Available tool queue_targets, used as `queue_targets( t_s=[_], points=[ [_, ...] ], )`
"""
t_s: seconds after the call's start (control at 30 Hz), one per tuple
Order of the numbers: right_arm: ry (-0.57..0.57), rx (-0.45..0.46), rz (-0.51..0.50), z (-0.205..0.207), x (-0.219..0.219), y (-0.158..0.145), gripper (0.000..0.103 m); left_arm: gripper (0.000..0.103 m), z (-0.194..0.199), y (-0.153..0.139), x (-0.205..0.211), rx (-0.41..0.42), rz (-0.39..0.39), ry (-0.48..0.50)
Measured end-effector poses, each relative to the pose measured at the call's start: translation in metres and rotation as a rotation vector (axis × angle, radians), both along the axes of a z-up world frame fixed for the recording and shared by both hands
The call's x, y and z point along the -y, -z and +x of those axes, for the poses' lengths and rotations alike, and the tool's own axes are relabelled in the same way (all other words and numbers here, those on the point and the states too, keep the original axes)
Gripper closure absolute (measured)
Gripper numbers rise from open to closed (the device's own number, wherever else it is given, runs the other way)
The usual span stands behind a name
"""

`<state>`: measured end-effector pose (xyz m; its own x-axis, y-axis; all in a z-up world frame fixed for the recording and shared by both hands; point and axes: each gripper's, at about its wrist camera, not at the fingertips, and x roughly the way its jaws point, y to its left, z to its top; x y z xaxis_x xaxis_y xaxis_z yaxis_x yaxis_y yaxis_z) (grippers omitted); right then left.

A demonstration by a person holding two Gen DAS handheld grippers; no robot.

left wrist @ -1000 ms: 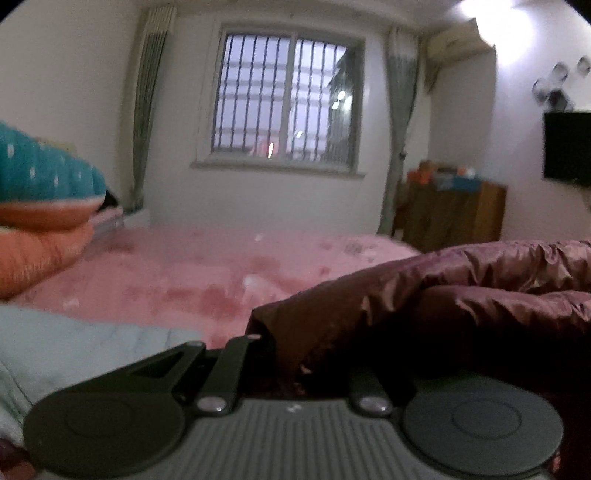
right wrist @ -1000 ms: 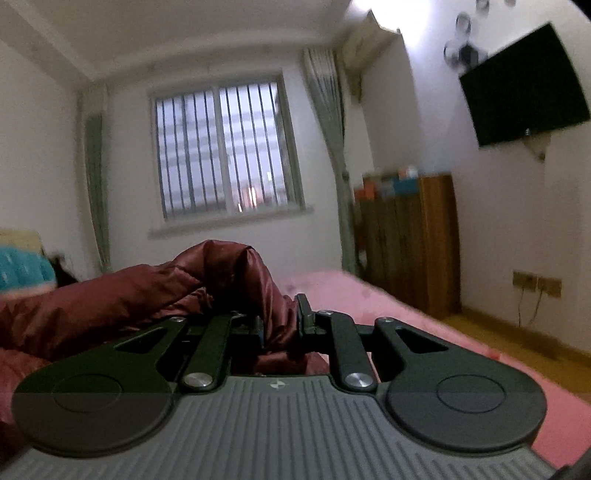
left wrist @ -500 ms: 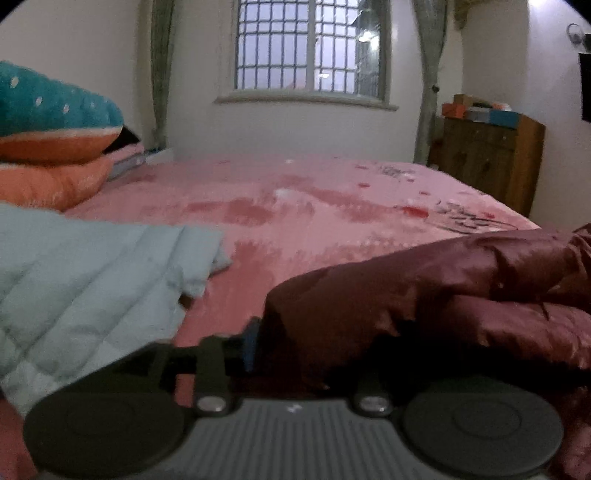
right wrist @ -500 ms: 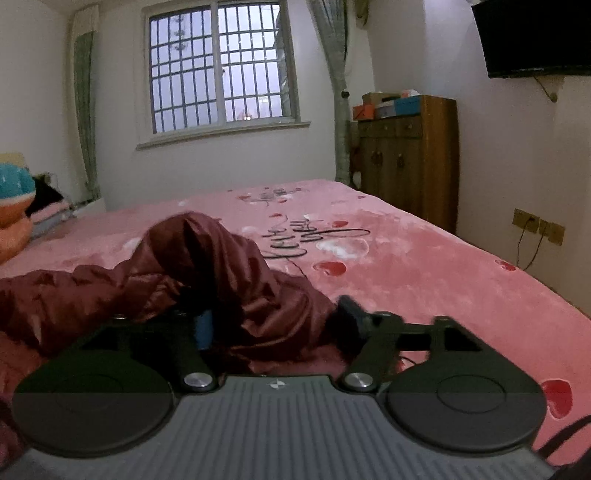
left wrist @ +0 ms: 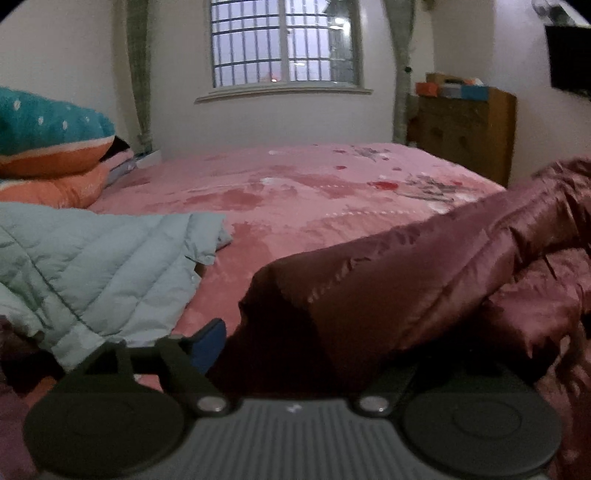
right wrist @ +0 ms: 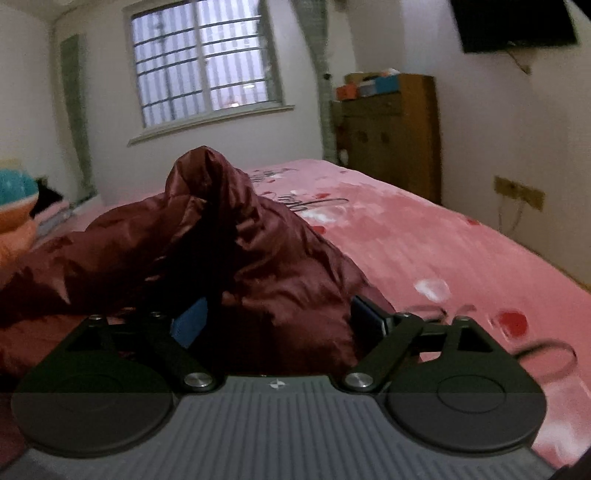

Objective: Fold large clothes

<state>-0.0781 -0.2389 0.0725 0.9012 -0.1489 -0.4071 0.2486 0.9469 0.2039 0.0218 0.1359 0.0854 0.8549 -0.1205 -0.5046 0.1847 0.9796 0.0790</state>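
Note:
A shiny maroon padded jacket lies bunched on the pink bed. In the left wrist view its near fold fills the space between the jaws of my left gripper. Those jaws are opening. The blue-padded left finger stands clear of the cloth, and the other finger is hidden under it. In the right wrist view the jacket rises in a peak ahead of my right gripper. Its jaws are opening wide, with cloth lying loose between the pads.
A pale blue quilted jacket lies on the bed to the left. Teal and orange pillows are stacked beyond it. A wooden cabinet stands by the far wall, with a dark screen above on the right.
Both grippers came down toward the bed and tilted lower. Their jaws went from shut on the maroon jacket to spread apart, and the jacket settled onto the bed.

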Motion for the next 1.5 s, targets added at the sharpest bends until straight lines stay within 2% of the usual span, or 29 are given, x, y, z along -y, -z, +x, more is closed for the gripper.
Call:
queue_targets(
  t_s=[0.13,0.33,0.47,0.67,0.87,1.03,1.17,1.37,1.5],
  points=[
    [0.064,0.006,0.029,-0.039,-0.006,-0.002,0.0,0.021,-0.021,-0.003,-0.002,-0.02,-0.014,0.021],
    [0.145,-0.033,0.021,-0.079,-0.006,0.02,0.0,0.016,-0.046,-0.007,-0.01,-0.031,-0.036,0.014],
    [0.157,-0.068,0.032,-0.098,-0.008,0.032,0.0,0.014,-0.061,-0.011,-0.016,-0.036,-0.045,-0.002],
    [0.168,-0.073,0.073,-0.125,-0.015,0.031,0.0,0.004,-0.084,-0.014,-0.02,-0.038,-0.045,-0.003],
    [0.122,-0.05,0.088,-0.141,-0.03,0.026,0.0,0.003,-0.09,-0.004,-0.013,-0.07,-0.034,0.033],
    [0.046,-0.045,0.018,-0.146,-0.046,0.024,0.0,0.003,-0.103,0.008,-0.008,-0.093,-0.017,0.065],
    [0.067,-0.064,-0.025,-0.145,-0.046,0.029,0.0,0.003,-0.118,0.01,-0.012,-0.112,-0.036,0.108],
    [0.115,-0.118,0.036,-0.142,-0.027,0.041,0.0,0.003,-0.153,0.019,-0.012,-0.163,-0.054,0.16],
    [0.103,-0.147,0.118,-0.141,-0.018,0.049,0.0,0.003,-0.178,0.033,0.003,-0.201,-0.02,0.222]
  ],
)
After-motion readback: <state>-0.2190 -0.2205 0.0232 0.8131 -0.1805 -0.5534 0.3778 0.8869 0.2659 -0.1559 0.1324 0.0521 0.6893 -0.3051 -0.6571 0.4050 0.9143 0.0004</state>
